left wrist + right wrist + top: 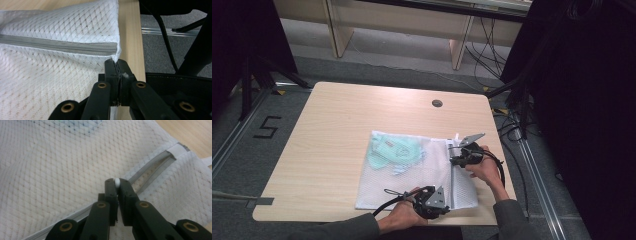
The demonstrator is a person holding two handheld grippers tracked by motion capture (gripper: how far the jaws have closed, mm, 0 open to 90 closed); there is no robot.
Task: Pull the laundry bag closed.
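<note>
A white mesh laundry bag [412, 182] lies flat on the wooden table [337, 125], with a pale green garment [392, 150] inside its far left part. A grey zipper [452, 175] runs along the bag's right side. My left gripper [446, 202] is at the bag's near right corner, shut on the mesh edge [115, 57] just past the closed zipper end [110, 48]. My right gripper [455, 160] is farther up the zipper, shut on the small white zipper pull [116, 181]. Beyond the pull the zipper [155, 166] gapes open.
The table's right edge [130, 30] runs close beside the bag. A round cable hole [437, 103] sits at the table's far side. Black cables [512, 130] and stand legs are on the floor to the right. The floor at the left is marked with a 5 [266, 127].
</note>
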